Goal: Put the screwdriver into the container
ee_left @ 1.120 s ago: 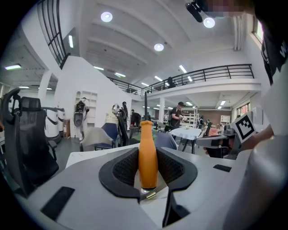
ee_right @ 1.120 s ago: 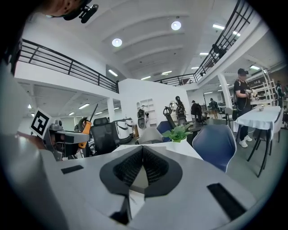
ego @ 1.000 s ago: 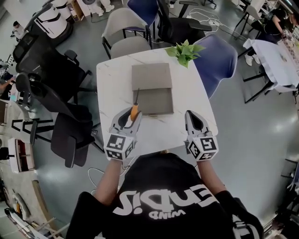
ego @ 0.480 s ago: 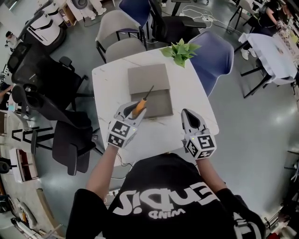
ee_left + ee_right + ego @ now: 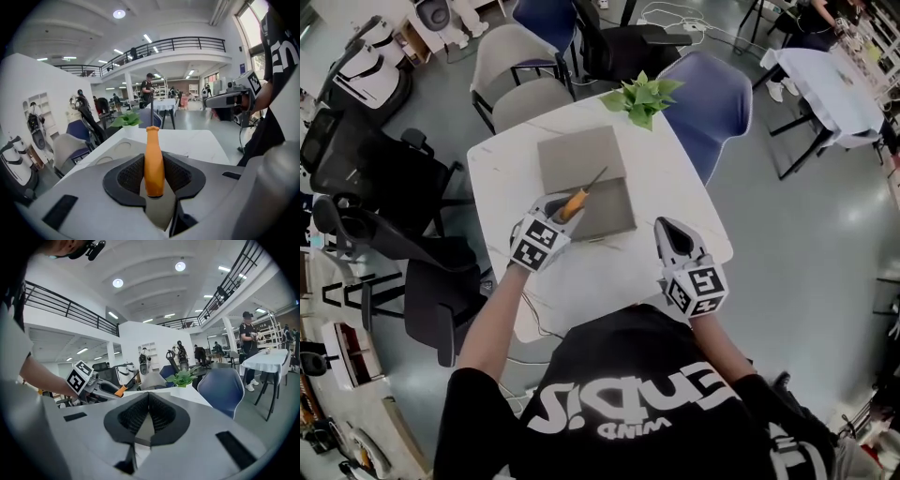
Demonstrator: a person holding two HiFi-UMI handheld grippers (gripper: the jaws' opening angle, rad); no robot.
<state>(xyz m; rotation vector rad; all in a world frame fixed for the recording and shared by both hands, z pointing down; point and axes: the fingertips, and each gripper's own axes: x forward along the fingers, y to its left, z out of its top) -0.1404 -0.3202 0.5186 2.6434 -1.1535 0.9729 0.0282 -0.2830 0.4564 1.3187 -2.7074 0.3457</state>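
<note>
The left tongs (image 5: 566, 205) are clamped on the orange handle of the screwdriver (image 5: 574, 202). The thin metal part sticks out past the tips and points away from the person. From above, the screwdriver looks to be over the near left part of the grey box (image 5: 581, 155), which lies open in two flat halves in the middle of the white desk (image 5: 680, 183) (I cannot tell if the tip touches the box). In the left gripper view the handle (image 5: 153, 161) stands right between the two dark pads (image 5: 129, 176), and both press on it. The right tongs (image 5: 667, 228) are over the near right side of the desk, well apart from the box. Their jaws are together with nothing between them (image 5: 148, 399). A green plant (image 5: 639, 97) sits at the far edge of the desk.
</note>
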